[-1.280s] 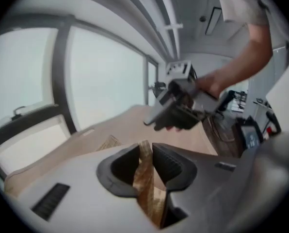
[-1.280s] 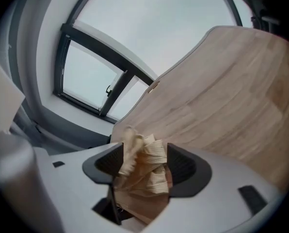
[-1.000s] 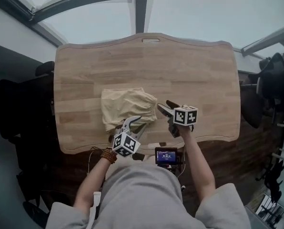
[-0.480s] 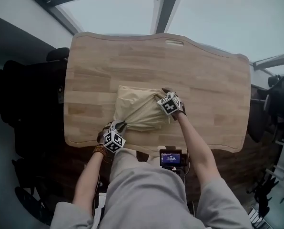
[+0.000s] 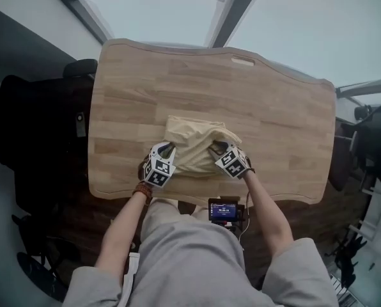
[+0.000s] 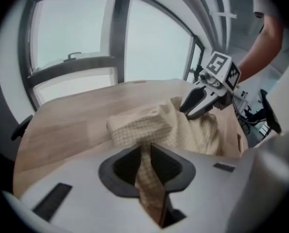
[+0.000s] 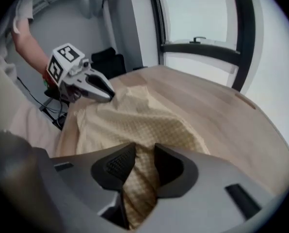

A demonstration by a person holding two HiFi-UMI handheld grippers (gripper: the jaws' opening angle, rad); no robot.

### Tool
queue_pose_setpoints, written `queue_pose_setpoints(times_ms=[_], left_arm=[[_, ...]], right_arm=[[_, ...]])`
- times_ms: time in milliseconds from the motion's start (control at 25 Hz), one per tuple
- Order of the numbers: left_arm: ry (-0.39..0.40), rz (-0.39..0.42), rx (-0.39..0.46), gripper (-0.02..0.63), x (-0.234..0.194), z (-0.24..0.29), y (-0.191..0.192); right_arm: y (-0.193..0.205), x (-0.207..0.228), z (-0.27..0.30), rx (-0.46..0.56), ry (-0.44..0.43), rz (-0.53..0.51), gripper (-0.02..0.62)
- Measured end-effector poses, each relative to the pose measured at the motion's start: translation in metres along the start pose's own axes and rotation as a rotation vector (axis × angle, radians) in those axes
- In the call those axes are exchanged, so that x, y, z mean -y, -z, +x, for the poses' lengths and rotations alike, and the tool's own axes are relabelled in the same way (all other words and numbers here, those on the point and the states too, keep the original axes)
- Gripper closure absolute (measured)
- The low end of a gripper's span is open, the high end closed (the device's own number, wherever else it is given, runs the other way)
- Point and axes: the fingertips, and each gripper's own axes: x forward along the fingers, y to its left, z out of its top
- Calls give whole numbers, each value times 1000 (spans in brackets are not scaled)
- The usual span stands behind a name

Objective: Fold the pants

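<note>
The beige checked pants (image 5: 195,142) lie bunched in a heap near the wooden table's (image 5: 286,120) front edge. My left gripper (image 5: 167,150) holds their near left side, and a strip of cloth (image 6: 149,178) runs pinched between its jaws. My right gripper (image 5: 215,149) grips the near right side, with a fold of pants (image 7: 139,183) squeezed between its pads. Both pairs of jaws have just been closing with the fabric between them. Each gripper view shows the other gripper across the heap: the right gripper (image 6: 199,100) and the left gripper (image 7: 97,87).
A small black device with a lit screen (image 5: 223,210) sits below the table's front edge, between my arms. Black chairs stand to the left (image 5: 43,126) and right (image 5: 369,130) of the table. Bare wood surrounds the pants on the far, left and right sides.
Both grippers moved onto the pants' near edge and closed on cloth. The right one came back from the far right side. The flat pants are now pulled into a heap.
</note>
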Motion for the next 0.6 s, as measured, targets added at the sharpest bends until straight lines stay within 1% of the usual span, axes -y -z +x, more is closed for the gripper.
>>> queue_pose_setpoints(times_ms=[80,120,160,200,240,320,360,440,480,520,560,600], left_arm=[[50,4,-81,540,-6,26,1],[71,7,-102,540,-9,33,-2],[77,15,-102,540,-13,33,-9],[67,28,-82,540,-18,29,-20],[46,43,-44,538,-21,19,-34],[7,69,66,538,-21,-6,-70],[-4,81,125,538,-16,-20,-90],[-23,107,225,538,-4,-46,-125],[-30,117,253,538,5,-56,-137],[-34,125,261,538,16,-61,-142],[-35,134,245,538,27,-60,-138],[-36,141,207,538,39,-54,-125]], right_arm=[[9,10,13,-57,13,16,472],[8,13,14,-67,7,28,474],[6,14,11,-70,-5,43,472],[3,14,5,-63,-20,53,472],[-2,14,-5,-42,-28,54,472],[-18,21,-38,48,0,58,472],[-29,27,-59,119,29,84,474],[-51,40,-105,291,78,189,489],[-57,45,-124,364,94,253,499],[-57,50,-139,414,109,310,510],[-50,54,-147,433,129,348,513],[-36,55,-147,422,153,356,512]])
